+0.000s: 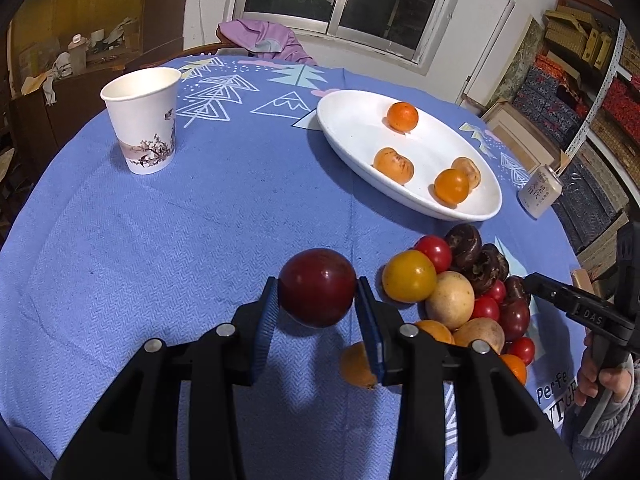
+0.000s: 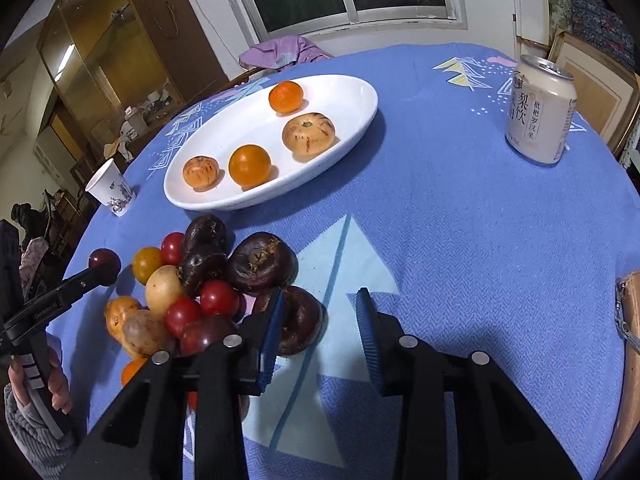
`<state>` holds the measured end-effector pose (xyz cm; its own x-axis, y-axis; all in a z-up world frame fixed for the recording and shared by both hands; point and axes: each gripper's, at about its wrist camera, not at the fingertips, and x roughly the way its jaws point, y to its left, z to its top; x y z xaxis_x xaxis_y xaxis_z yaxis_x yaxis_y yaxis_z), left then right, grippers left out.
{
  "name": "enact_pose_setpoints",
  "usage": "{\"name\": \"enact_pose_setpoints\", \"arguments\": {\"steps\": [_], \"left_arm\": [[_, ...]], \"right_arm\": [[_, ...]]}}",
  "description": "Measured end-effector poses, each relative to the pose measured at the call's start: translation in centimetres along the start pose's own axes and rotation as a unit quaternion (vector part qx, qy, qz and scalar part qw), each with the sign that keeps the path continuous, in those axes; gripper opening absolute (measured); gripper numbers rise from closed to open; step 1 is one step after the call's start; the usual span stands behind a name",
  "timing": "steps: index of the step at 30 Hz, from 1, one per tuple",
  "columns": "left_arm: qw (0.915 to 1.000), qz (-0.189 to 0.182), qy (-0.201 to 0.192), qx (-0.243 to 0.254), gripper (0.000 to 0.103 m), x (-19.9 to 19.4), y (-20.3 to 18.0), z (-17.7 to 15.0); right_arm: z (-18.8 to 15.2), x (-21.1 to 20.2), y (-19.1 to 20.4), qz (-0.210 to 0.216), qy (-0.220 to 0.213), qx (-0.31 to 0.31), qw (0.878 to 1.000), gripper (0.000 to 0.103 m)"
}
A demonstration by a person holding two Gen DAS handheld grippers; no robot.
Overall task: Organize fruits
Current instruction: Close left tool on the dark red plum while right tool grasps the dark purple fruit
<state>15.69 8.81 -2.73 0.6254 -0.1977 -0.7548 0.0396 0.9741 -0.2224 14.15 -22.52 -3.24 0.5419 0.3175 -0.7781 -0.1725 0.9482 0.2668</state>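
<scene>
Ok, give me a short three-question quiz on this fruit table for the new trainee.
1. True or false: the left tongs grip a dark red fruit.
2. How many orange fruits lie on the white plate?
3. What do the right tongs hold? A) a red tomato B) nothing C) a can
Key: 1 true; 2 four; 3 B.
</scene>
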Motion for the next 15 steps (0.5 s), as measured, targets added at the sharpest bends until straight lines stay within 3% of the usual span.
{"name": "enact_pose_setpoints", "arguments": {"steps": [12, 15], "left_arm": [[1.0000, 0.001, 0.009, 0.004, 0.038, 0.5, -0.2, -0.2], [0.9999, 0.003, 0.013, 0.004, 0.038, 0.8, -0.1, -0.3]], "right_arm": [[-0.6, 1.1, 1.1, 0.056, 0.025, 0.011, 0.998, 0.038], [-0.7, 1.0, 1.2, 0.066, 0.020, 0.012, 0.998, 0.031]]}}
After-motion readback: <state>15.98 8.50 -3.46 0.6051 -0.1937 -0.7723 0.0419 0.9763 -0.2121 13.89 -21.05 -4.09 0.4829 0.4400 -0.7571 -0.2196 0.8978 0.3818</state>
